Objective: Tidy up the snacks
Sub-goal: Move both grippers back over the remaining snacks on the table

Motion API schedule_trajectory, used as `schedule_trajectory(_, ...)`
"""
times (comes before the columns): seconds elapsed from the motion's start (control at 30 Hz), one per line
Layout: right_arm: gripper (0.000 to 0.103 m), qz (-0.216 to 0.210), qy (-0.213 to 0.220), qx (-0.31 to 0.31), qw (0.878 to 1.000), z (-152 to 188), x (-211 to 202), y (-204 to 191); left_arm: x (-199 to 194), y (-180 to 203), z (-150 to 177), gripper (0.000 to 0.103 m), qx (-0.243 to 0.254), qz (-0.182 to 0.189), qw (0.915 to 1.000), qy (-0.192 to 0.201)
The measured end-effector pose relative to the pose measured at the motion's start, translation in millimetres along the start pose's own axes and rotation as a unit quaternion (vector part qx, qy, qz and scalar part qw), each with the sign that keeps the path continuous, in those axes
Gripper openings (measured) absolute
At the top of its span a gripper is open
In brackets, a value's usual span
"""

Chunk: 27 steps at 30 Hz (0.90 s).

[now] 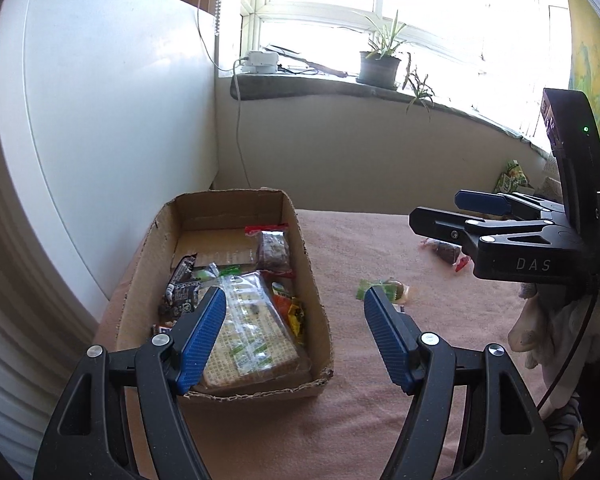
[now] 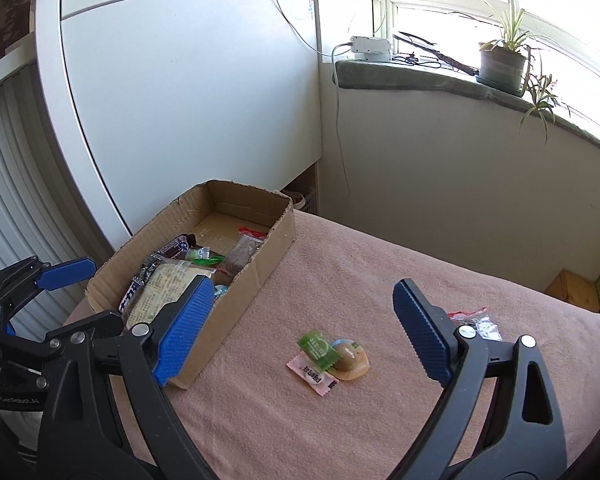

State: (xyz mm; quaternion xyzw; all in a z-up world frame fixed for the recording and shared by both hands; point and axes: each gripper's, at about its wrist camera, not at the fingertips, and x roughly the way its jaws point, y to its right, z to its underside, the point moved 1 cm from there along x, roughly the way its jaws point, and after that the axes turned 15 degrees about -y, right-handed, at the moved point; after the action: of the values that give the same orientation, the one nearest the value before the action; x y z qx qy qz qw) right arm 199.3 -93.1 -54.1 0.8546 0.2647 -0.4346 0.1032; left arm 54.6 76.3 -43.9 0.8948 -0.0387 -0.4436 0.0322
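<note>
Snacks (image 2: 332,356) mid-table await boxing as your left gripper (image 1: 296,336) and right gripper (image 2: 304,332) hang released; next, pinch one toward the cardboard box (image 2: 276,236)

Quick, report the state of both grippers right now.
Left gripper: open, holding nothing, over the near end of the cardboard box.
Right gripper: open, holding nothing, above the loose candies.
</note>
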Motion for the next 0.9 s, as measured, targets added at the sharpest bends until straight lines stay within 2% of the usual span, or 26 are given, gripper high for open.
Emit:
schedule_trajectory(0.2,0.093,0.033,0.007,0.022,0.999,25.9,-15.4,47.2,13.1,32.4,5.1,0.071,0.022,0.03,0.9991,-0.019)
schedule_trajectory(0.27,0.093,0.042,-0.001,0.03,0.999,35.4,-17.6,62.8,19.0,43.0,6.7,0.07,0.027,0.041,0.9984,-0.027)
schedule_trajectory(0.33,0.093,0.047,-0.014,0.036,0.998,45.8,-18.1,78.6,26.3,53.6,9.3,0.065,0.033,0.052,0.9973,-0.038)
schedule_trajectory(0.57,0.093,0.04,-0.058,0.066,0.995,79.5,-9.8,128.3,59.7,87.2,14.9,0.064,0.044,0.086,0.992,-0.081)
schedule_trajectory(0.7,0.093,0.041,-0.067,0.079,0.994,83.9,-0.6,147.0,76.0,96.1,11.4,0.064,0.049,0.075,0.9918,-0.092)
schedule_trajectory(0.9,0.093,0.045,-0.073,0.073,0.994,65.8,20.8,156.9,98.4,92.1,0.9,0.064,0.038,0.058,0.9919,-0.106)
